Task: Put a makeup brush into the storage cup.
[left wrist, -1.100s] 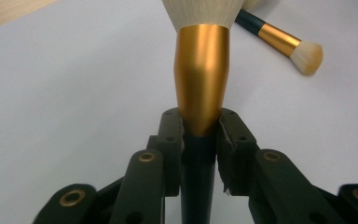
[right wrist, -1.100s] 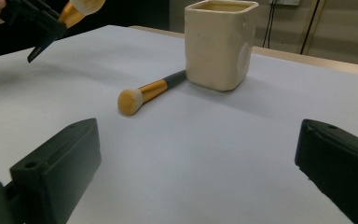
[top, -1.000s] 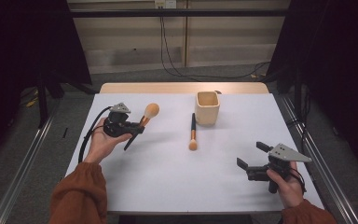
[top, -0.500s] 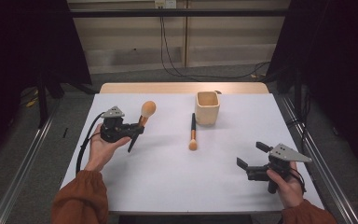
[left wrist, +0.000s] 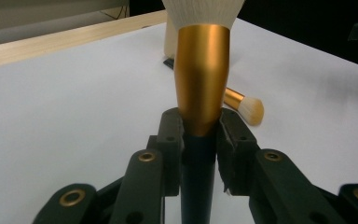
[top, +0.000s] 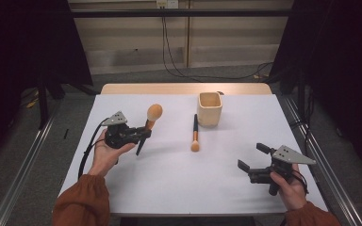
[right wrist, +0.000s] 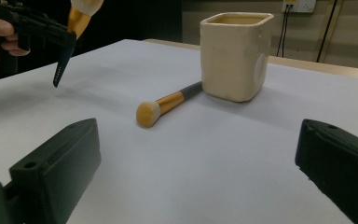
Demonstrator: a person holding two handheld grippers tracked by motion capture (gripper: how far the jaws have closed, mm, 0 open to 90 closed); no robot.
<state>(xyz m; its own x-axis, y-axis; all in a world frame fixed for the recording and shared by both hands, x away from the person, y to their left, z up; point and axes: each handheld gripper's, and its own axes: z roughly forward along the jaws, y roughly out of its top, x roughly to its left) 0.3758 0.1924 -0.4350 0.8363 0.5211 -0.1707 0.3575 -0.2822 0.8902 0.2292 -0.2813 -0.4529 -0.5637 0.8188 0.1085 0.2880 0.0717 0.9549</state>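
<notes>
Worktop (top: 169, 183), white, bare along the near edge where both forearms come in. Right gripper (top: 253, 164) low at the near right corner, resting in the hand; its fingers (right wrist: 56, 163) spread wide, nothing between them. Left gripper (top: 143, 134) near the left edge, raised off the surface, fingers (left wrist: 170, 140) clamped on the large brush (top: 150, 120) at the point where the gold collar meets the dark handle. That brush tilts, pale round head up and away, dark handle tip pointing down toward the worktop without touching it. Midway across, a small brush (top: 194, 134) lies flat, bristle end toward the person, handle end just beside the cup (top: 209, 109). Cup stands upright toward the far edge, cream, square-sided. Open surface between large brush and cup; small brush lies beside that line, not on it.
</notes>
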